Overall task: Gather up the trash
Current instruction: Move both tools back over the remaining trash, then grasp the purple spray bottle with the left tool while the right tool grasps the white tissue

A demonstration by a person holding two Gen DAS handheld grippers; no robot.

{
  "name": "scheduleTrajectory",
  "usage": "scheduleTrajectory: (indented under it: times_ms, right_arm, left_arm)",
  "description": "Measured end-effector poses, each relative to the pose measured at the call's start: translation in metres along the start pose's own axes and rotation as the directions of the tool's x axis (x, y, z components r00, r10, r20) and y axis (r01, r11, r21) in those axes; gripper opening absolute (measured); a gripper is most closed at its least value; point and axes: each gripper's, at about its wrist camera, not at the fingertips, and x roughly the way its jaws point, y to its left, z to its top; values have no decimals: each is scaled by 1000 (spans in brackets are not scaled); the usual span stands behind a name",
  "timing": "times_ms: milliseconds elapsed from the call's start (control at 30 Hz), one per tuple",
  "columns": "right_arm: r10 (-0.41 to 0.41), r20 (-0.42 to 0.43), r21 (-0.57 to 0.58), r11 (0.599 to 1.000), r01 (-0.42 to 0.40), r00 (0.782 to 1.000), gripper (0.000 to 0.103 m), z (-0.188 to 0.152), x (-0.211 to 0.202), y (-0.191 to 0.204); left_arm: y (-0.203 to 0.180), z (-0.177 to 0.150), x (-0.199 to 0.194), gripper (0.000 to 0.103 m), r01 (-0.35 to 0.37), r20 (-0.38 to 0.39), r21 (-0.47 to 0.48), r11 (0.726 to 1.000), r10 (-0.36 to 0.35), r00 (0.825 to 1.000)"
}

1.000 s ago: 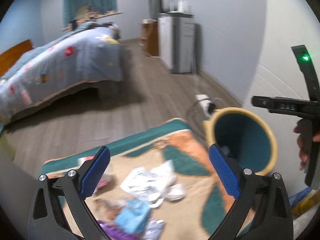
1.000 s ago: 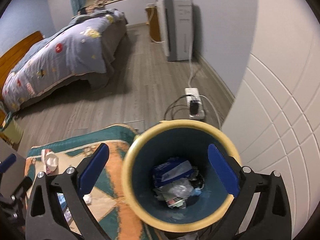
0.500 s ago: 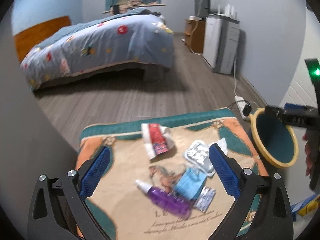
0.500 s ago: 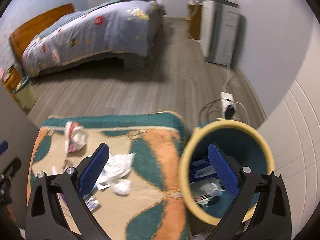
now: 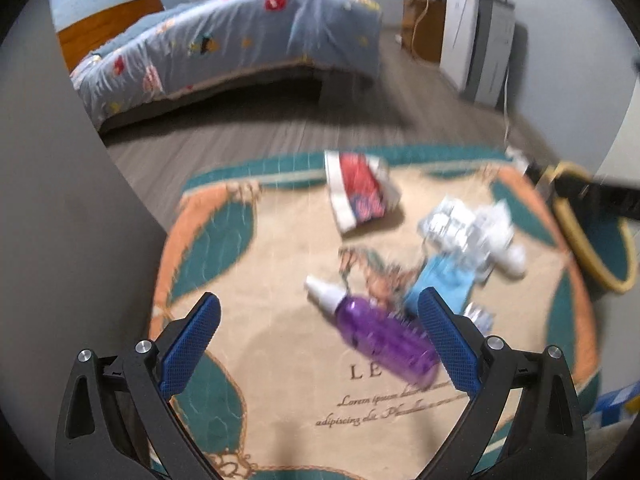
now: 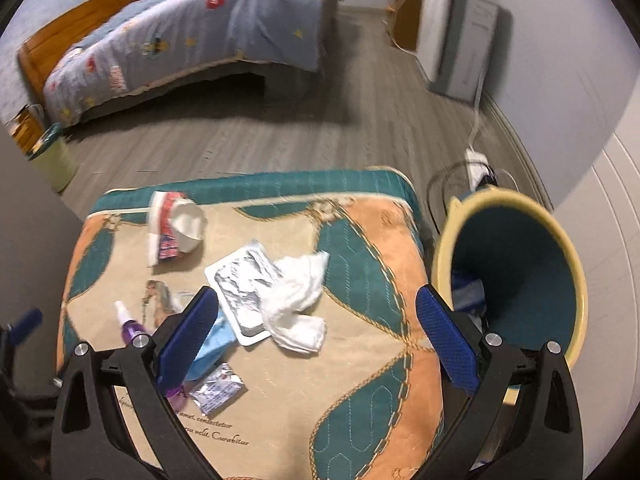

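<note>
Trash lies scattered on a patterned cloth-covered table: a red and white paper cup, a silver blister pack, a crumpled white tissue, a light blue wrapper, a small foil packet and a purple spray bottle. The yellow-rimmed teal bin stands at the table's right side with trash inside. My left gripper hovers open above the table, the bottle just inside its right finger. My right gripper is open over the tissue and holds nothing.
A bed with a blue patterned quilt stands across the wood floor. A grey cabinet is by the right wall, and a power strip with cables lies behind the bin. A grey surface borders the table's left.
Both grippers have swung left, away from the bin and over the table's trash. The bin has slid from centre to the right edge of both views. Both stay open.
</note>
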Motion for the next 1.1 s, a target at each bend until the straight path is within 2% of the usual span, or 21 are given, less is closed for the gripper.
scheduleTrajectory:
  times_ms: [67,200,300,367,533,600,733,800,833,900,967,1067,1100]
  right_arm:
    - [-10,-20,21,1000,10,1000,97,-2,6,-7]
    - [-28,-38,31,999,29,999,97,-3,16,-14]
    - [-47,-58,22,999,48,997,97,-3,24,-18]
    - [-49,-69,23,998,51,996,96,-3,30,-18]
    - [-19,-117,11,1000,21,993,80,-7,50,-11]
    - [-14,-148,1,1000,14,989,68,-11,61,-5]
    - [33,-194,11,999,-31,981,63,-14,76,8]
    - [41,-204,-11,999,-44,978,56,-14,80,16]
    - [44,-211,-21,999,-50,976,55,-15,83,20]
    - [50,-227,-22,998,-57,973,49,-16,88,23]
    - [53,-238,-8,998,-57,970,47,-17,93,24]
    - [67,-248,7,998,-68,966,34,-18,98,22]
    - [74,-253,7,997,-75,965,29,-18,99,22]
  left_arm:
    - [-1,-3,12,98,6,-30,-11,1000,-7,1000]
    - [-6,-8,28,98,69,-74,-33,997,-71,995]
    - [-17,-11,40,98,43,-110,8,999,-42,993]
    - [-19,-12,46,97,58,-125,0,998,-57,991]
    - [-21,-16,57,93,77,-158,-9,997,-77,984]
    - [-22,-17,63,82,88,-172,-10,996,-89,981]
    - [-23,-20,70,78,125,-195,-26,992,-128,972]
    - [-25,-23,74,68,147,-216,-18,989,-147,965]
    - [-26,-24,75,66,148,-222,-11,989,-147,964]
    - [-25,-24,75,59,144,-215,9,990,-139,967]
    - [-20,-23,75,55,154,-209,-10,988,-153,966]
    - [-18,-22,75,49,158,-204,-1,987,-155,967]
    - [-17,-21,75,42,156,-202,6,988,-151,968]
